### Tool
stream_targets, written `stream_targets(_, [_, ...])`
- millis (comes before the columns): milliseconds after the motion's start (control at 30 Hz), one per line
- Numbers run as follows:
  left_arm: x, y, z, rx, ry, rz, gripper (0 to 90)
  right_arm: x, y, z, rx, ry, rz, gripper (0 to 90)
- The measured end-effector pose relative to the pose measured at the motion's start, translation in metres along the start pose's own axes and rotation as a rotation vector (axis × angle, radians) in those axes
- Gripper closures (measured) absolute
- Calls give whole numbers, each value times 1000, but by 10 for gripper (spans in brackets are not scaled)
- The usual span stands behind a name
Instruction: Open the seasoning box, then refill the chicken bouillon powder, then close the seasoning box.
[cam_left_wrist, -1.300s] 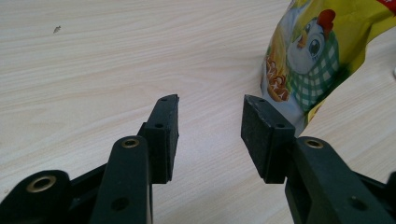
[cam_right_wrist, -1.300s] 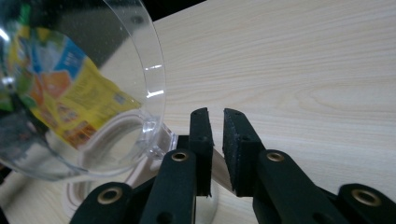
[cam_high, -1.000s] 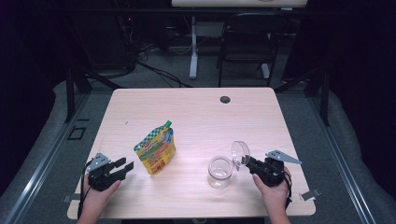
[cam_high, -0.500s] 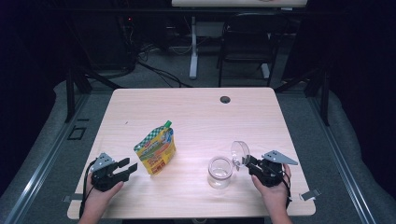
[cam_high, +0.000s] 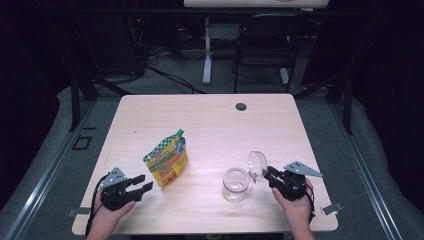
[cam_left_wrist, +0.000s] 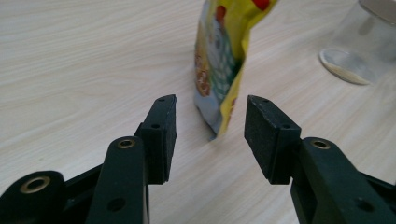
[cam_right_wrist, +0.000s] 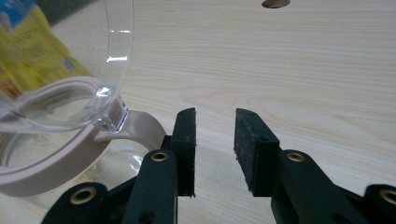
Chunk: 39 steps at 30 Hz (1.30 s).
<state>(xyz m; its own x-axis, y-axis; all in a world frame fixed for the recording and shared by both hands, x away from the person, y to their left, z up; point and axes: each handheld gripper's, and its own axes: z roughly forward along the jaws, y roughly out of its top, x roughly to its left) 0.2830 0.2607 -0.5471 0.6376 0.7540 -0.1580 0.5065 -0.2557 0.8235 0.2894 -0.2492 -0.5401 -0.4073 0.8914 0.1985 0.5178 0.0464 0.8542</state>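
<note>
- A light wooden rectangular desk (cam_high: 210, 120) carries a yellow-and-green printed stand-up snack pouch (cam_high: 167, 160) and a clear glass jar (cam_high: 235, 184) with a pale rim and a transparent hinged lid (cam_high: 256, 164) flipped open.
- The pouch stands upright left of centre; the jar sits at about 4 o'clock from it, well apart.
- The left gripper (cam_high: 136, 184) rests near the desk's front-left edge, its fingers (cam_left_wrist: 161, 135) spread wide and empty, with the pouch just beyond them at 1 o'clock.
- The right gripper (cam_high: 270, 176) sits just beside the jar at its 3 o'clock, fingers (cam_right_wrist: 254, 149) narrowly apart, holding nothing.
- A small dark round hole (cam_high: 241, 106) lies near the far edge.
</note>
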Motion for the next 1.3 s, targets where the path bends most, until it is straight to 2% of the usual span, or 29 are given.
stream_targets(33, [-2,0,2,8,-23,-3,537,0,0,0,1,0,-1,693])
stream_targets(67, [-2,0,2,8,-23,-3,534,0,0,0,1,0,-1,693])
stream_targets(200, [-7,2,11,18,-68,-22,517,0,0,1,7,-1,-4,684])
stream_targets(500, [-11,5,27,62,-108,-38,512,-2,-2,-3,4,-12,-6,673])
stream_targets(733, [-6,8,37,69,-118,-69,498,-3,-6,-9,-1,-25,-4,669])
stream_targets(800, [-4,9,41,77,-106,-92,499,-4,-7,-11,-1,-33,-4,667])
stream_targets(933, [-1,11,47,80,-123,-125,498,-5,-10,-17,-6,-45,0,662])
stream_targets(1100, [-1,14,52,92,-124,-123,488,-10,-13,-25,-17,-63,23,654])
stream_targets(1300, [0,16,55,82,-119,-114,487,-12,-16,-27,-15,-70,32,651])
